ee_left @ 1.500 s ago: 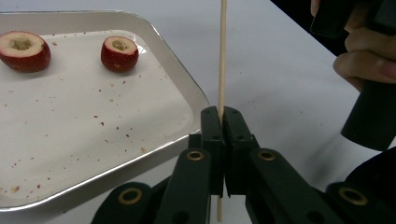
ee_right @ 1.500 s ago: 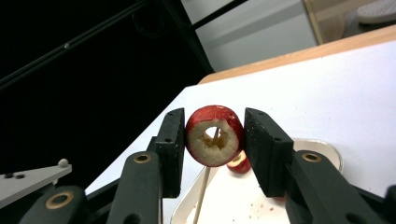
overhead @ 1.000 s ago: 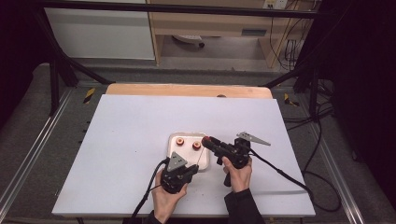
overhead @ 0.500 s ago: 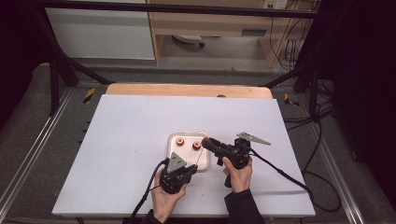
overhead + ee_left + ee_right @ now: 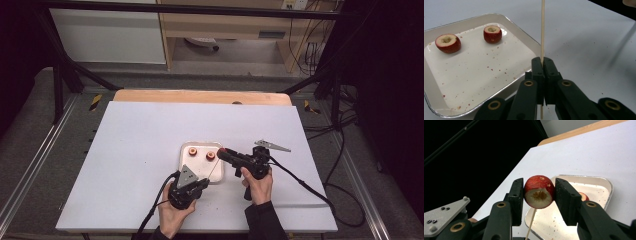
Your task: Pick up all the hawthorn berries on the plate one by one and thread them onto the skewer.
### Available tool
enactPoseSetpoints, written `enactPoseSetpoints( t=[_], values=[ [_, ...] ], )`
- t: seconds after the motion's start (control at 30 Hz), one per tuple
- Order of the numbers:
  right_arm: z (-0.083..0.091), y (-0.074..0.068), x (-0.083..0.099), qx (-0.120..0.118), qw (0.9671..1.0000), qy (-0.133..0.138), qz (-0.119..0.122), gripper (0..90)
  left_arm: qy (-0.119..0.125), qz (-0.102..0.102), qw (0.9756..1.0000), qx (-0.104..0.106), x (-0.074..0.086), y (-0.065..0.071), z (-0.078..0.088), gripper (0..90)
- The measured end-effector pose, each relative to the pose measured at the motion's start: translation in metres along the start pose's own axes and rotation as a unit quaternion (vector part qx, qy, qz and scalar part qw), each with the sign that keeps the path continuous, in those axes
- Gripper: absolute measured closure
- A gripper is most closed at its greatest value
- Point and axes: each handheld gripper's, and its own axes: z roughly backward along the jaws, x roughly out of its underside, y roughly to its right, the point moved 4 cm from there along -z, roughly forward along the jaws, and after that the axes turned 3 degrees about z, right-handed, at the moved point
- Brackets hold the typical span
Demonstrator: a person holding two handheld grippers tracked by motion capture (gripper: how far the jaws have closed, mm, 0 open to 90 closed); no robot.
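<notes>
My right gripper (image 5: 538, 183) is shut on a cored red fruit (image 5: 539, 192), held just above the near right corner of a white foil tray (image 5: 186, 165). My left gripper (image 5: 543, 62) is shut on a thin wooden skewer (image 5: 542, 30). The skewer (image 5: 531, 223) rises from below and its tip meets the underside of the held fruit. Two more cored red fruits (image 5: 448, 43) (image 5: 492, 34) lie in the tray (image 5: 474, 75). In the high view the left gripper (image 5: 204, 183) sits just in front of the tray and the right gripper (image 5: 222, 153) comes in from its right.
The tray stands near the middle of a white table top (image 5: 140, 140) with a wooden strip (image 5: 200, 96) along its far edge. Cables (image 5: 300, 182) trail from both grippers toward the near edge. Dark frame bars and shelving stand beyond the table.
</notes>
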Motion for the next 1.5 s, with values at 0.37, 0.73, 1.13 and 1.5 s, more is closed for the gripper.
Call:
enactPoseSetpoints(
  t=[0.37,0.73,1.13,1.5],
  values=[
    [-0.013,-0.002,0.023,-0.026,0.9989,-0.038,0.0,60.5,0.007,0.031,0.9995,-0.007,-0.009,0.001,-0.003,88.7],
    [-0.016,-0.006,0.037,-0.027,0.9977,-0.062,0.006,60.5,0.014,0.034,0.9993,-0.007,-0.018,0.001,-0.007,88.6],
    [-0.012,-0.004,0.03,-0.002,0.9971,-0.059,0.048,39.6,0.013,0.032,0.9991,-0.023,-0.006,-0.014,0.007,88.5],
    [-0.011,0.015,0.016,0.056,0.9874,-0.103,0.107,18.3,0.013,0.036,0.9984,-0.042,0.013,-0.036,0.031,88.5]
  ],
)
